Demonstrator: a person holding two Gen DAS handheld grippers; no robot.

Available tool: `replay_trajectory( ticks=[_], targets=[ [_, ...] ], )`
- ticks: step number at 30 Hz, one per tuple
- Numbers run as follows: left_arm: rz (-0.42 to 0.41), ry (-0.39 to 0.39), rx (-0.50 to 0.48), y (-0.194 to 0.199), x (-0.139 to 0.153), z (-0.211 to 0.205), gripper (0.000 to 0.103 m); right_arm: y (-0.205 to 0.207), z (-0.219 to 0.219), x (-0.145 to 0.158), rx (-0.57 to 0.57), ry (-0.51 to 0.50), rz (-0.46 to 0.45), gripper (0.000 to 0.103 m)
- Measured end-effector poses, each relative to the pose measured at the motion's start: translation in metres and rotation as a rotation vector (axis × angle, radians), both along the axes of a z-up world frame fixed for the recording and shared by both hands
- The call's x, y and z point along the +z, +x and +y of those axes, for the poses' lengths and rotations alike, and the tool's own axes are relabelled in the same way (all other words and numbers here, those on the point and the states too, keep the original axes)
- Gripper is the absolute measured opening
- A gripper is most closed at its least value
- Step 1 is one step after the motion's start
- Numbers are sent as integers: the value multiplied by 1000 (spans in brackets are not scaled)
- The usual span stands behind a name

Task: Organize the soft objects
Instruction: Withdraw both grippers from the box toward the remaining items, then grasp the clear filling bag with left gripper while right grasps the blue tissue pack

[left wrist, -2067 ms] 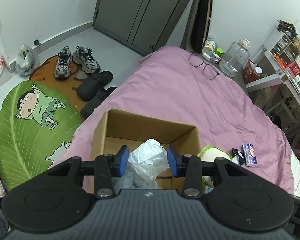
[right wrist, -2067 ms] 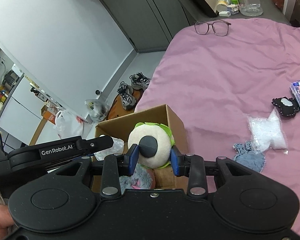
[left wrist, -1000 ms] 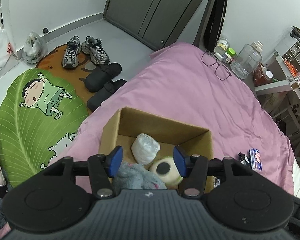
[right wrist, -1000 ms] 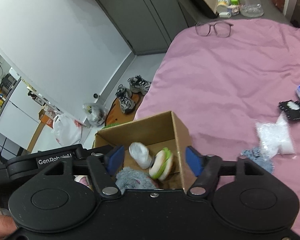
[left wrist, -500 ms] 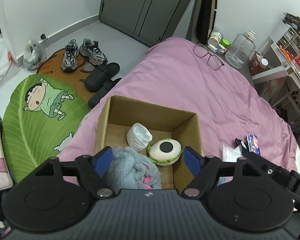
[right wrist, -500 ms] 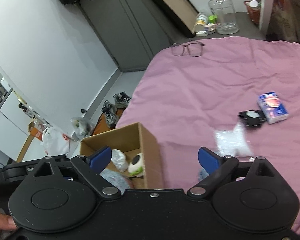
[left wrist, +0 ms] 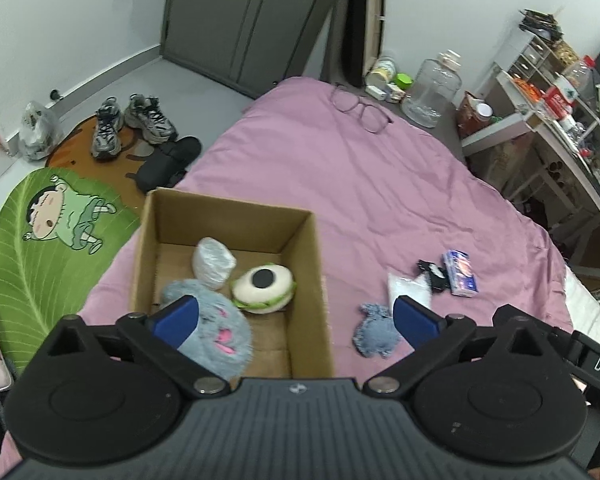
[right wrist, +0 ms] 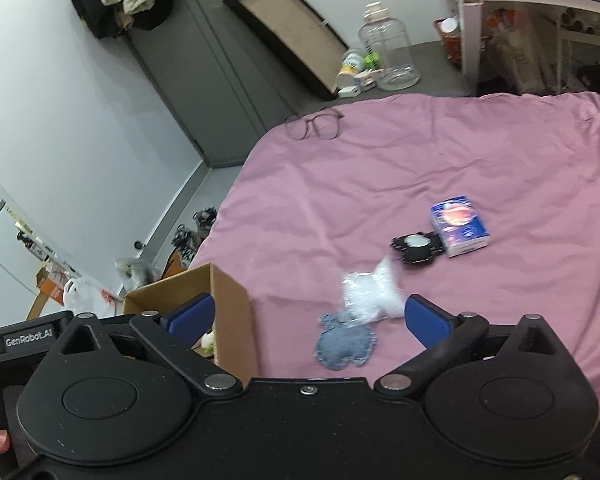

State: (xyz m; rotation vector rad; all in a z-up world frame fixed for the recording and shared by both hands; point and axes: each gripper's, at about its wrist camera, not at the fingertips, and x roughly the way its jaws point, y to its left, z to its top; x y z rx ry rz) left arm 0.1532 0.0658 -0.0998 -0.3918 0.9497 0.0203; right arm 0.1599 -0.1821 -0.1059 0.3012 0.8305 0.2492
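A cardboard box (left wrist: 308, 264) stands on the pink bed. In it lie a grey fluffy toy (left wrist: 216, 332), a white-and-green round plush (left wrist: 264, 284) and a white plastic-wrapped bundle (left wrist: 212, 260). My left gripper (left wrist: 296, 320) is wide open and empty above the box's near side. On the bed right of the box lie a blue denim plush (right wrist: 346, 344), a clear bag of white stuffing (right wrist: 370, 296), a black pouch (right wrist: 414, 248) and a blue packet (right wrist: 458, 226). My right gripper (right wrist: 308, 320) is wide open and empty above the denim plush.
Glasses (right wrist: 314, 124) lie at the bed's far end, with a clear jar (right wrist: 388, 56) and small bottles behind them. Shoes (left wrist: 132, 124) and a green leaf rug (left wrist: 48, 240) lie on the floor left of the bed. A cluttered white shelf (left wrist: 548, 120) stands right.
My right gripper let the white-and-green plush go into the box, opened wide and swung right over the loose items. My left gripper also opened wide and pulled back from the box.
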Motion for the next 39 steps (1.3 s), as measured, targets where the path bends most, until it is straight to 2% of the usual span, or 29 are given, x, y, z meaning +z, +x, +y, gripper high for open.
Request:
replay_trajectory(
  ticks=[10, 13, 20, 23, 29, 39],
  targets=[
    [-29, -18, -58, -2, 12, -36, 103, -8, -39, 8, -41, 9, -6, 103],
    [-8, -33, -58, -1, 11, -44, 103, -8, -51, 9, -61, 6, -5, 103],
    [23, 1, -59, 4, 12, -65, 102, -7, -75, 5, -90, 21, 4, 103],
    [16, 44, -45, 6, 14, -73, 102, -5, -84, 2, -96, 27, 9, 103],
    [17, 64, -54, 17, 13, -90, 102, 1, -101, -5, -107, 34, 21, 103],
    [44, 38, -56, 41, -5, -111, 100, 14, -134, -35, -122, 113, 48, 101]
  ],
)
